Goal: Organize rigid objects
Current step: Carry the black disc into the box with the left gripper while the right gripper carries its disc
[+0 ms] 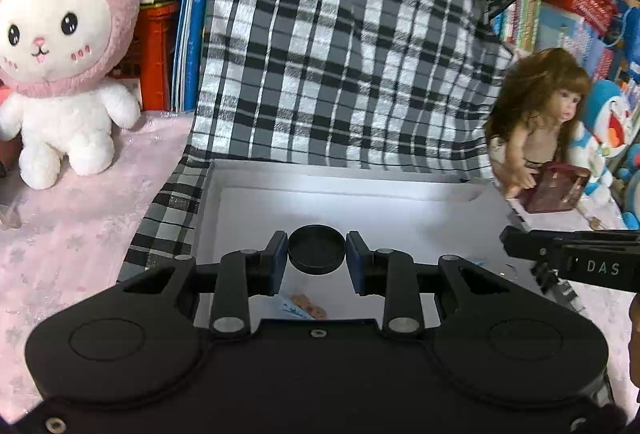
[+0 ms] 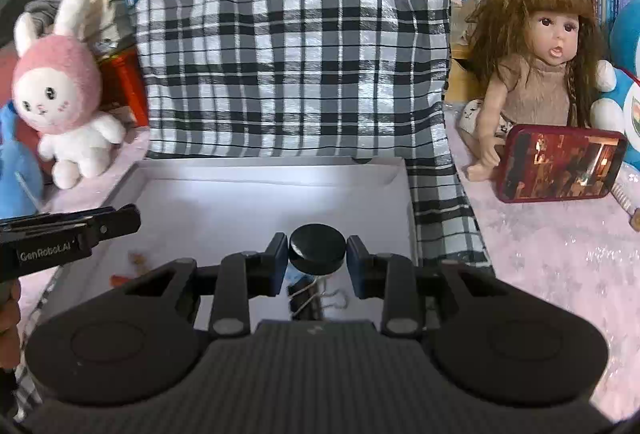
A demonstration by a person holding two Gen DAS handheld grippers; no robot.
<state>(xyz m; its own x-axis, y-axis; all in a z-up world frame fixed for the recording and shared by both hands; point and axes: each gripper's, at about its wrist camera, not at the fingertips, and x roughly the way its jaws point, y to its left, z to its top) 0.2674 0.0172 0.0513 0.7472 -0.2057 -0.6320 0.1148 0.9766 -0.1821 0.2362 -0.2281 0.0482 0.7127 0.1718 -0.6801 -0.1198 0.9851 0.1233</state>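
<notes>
Both grippers are loaded and held over the white box (image 1: 208, 202), which sits in front of the plaid bag (image 1: 340, 46).

Left gripper (image 1: 317, 260): fingers (image 1: 278, 262) closed on a black round lid (image 1: 317, 250), seen open side up with the rim showing. It's pinched across its width, dead centre between the blue pads, lower middle of the left wrist frame. Under it on the box floor is a small tan-and-blue item (image 1: 304, 306); can't tell what it is.

Right gripper (image 2: 317, 260): fingers (image 2: 358, 262) clamped on a black round cap (image 2: 317, 248), top side up, held the same way across its width, lower middle of the right wrist frame. Below it in the box are binder clips (image 2: 316, 298), plus some small orange bits (image 2: 138, 258) at lower left of the box floor.

Judgement: this is the carry/place step, with both parts headed into the box.

How to do it well:
- Keep both grips tight until each part is low over bare box floor. Round edges on flat pads can slip or roll out.
- Pick bare spots: avoid the clips on the right and the small item on the left.
- Lower before releasing, don't drop; a disc let go from high up will roll or flip.
- The grippers are close together (each shows at the edge of the other's view), so stagger the placements to avoid a clash.
- Clear the box walls on the way in.
</notes>
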